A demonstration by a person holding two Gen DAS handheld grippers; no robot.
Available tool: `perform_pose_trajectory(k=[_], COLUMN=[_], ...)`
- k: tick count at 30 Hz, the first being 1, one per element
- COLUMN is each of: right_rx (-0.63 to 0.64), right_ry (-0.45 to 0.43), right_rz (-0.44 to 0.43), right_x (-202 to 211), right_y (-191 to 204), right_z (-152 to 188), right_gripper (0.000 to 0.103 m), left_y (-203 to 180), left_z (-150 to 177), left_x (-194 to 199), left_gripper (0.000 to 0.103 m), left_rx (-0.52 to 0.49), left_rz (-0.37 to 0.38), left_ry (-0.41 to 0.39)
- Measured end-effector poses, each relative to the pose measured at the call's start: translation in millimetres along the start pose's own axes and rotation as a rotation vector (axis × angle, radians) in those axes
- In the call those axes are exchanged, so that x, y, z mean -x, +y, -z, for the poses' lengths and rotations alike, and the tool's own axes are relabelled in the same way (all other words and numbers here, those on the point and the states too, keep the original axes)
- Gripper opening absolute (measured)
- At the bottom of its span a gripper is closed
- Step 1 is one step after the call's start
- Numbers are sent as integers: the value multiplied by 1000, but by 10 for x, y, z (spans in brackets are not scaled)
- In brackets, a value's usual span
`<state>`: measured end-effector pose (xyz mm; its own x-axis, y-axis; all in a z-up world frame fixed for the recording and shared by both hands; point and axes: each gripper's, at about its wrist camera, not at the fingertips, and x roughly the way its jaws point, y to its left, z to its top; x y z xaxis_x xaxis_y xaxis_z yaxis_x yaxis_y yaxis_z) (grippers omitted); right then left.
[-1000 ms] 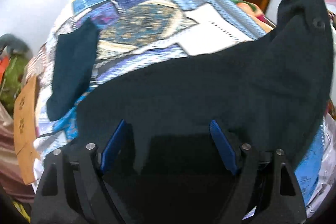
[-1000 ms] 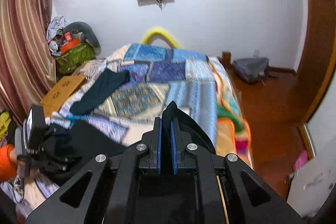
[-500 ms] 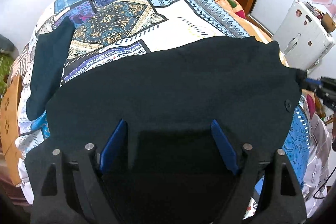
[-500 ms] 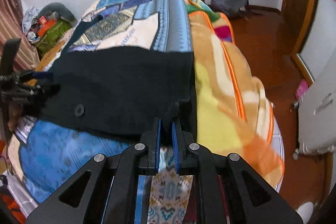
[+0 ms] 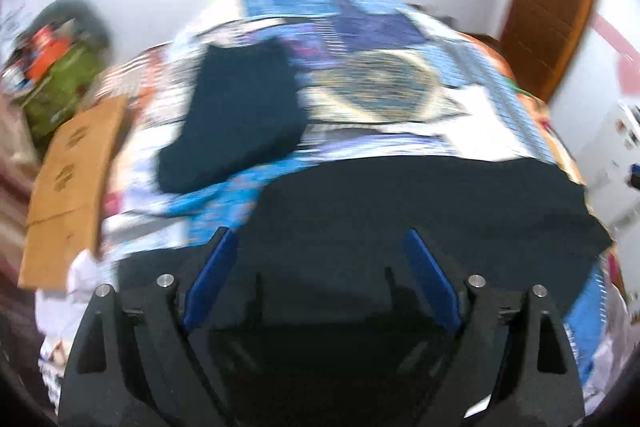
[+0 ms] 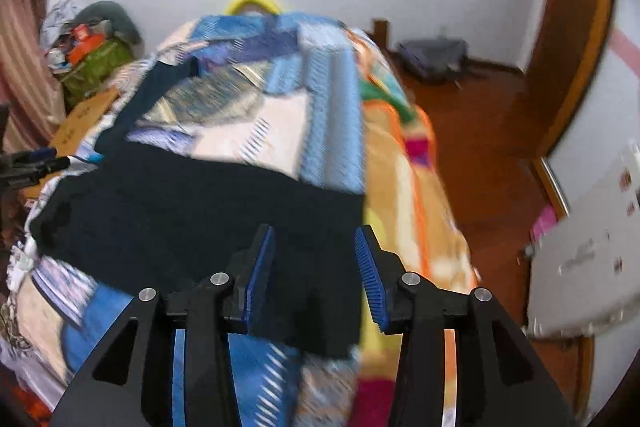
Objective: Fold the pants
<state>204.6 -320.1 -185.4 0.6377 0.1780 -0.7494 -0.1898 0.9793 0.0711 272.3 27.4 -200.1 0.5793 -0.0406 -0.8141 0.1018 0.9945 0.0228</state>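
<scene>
Dark pants (image 6: 192,211) lie flat across the quilt (image 6: 280,115), apparently (the frames are blurred) laid out for folding; left gripper (image 5: 320,267) and right gripper (image 6: 314,259) hover spread, holding nothing.

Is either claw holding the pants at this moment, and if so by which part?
Nothing is held. The left claw and right claw are both open above the dark pants, which lie on the patchwork bedspread.
</scene>
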Motion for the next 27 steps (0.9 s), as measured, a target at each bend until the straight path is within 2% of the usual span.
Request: perform_pose_trajectory(k=[3, 7, 12, 17, 21, 24, 27], right_rx=[68, 174, 285, 398, 487, 542, 572], right_ry=[-9, 6, 69, 157, 252, 325, 390], right_rz=[-57, -190, -320, -398, -438, -434, -448], right_x=[-164, -534, -1045, -1513, -1980, -2262, -2501], right_y=[338, 987, 1749, 2373, 2823, 3082, 3273], right_z=[-258, -577, -786, -877, -927, -944, -930], right_gripper=[39, 39, 39, 39, 39, 39, 39], left_y=[599, 1286, 1848, 1935, 1870, 1762, 1779], left_z=[107, 330, 646, 911, 1126, 1178, 1209], left_x=[-65, -214, -456, -664, -842, -846, -821], left_gripper=[88, 88, 88, 88, 88, 89, 89], left_rx=[81, 177, 278, 294, 298, 249, 269], left_rz=[-82, -170, -188, -177, -54, -98, -91], left_ry=[29, 94, 184, 254, 319, 292, 274])
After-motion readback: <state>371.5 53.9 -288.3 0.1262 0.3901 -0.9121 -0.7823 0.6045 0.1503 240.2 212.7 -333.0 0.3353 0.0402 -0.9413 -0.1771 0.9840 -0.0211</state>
